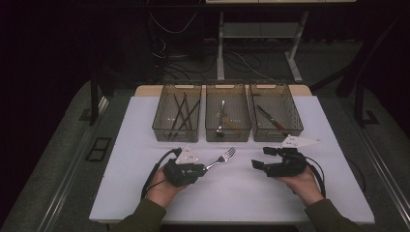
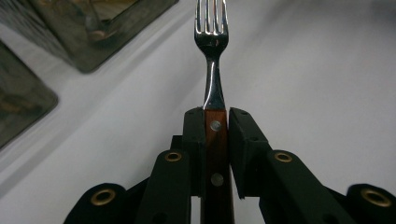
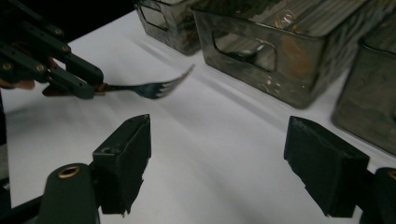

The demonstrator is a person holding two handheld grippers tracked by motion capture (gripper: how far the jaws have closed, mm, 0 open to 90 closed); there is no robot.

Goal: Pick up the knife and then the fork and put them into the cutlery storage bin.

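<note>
Silver fork [image 2: 211, 35], reddish-brown handle [image 2: 216, 154]; black tongs [image 2: 216, 135]

The fork [image 2: 212, 60] has a bright, polished metal head and neck that throw sharp highlights, and a reddish-brown wooden handle, smooth and slightly satin, set with two dull metal rivets. The fingers [image 2: 194, 149] pressing on that handle look like matt black plastic, with brass-coloured eyelets at the joints. The worktop [image 1: 232, 188] is a plain white sheet, smooth and matt. The three bins [image 1: 227, 118] are smoky, see-through plastic, glossy, with scuffed and smudged walls.
</note>
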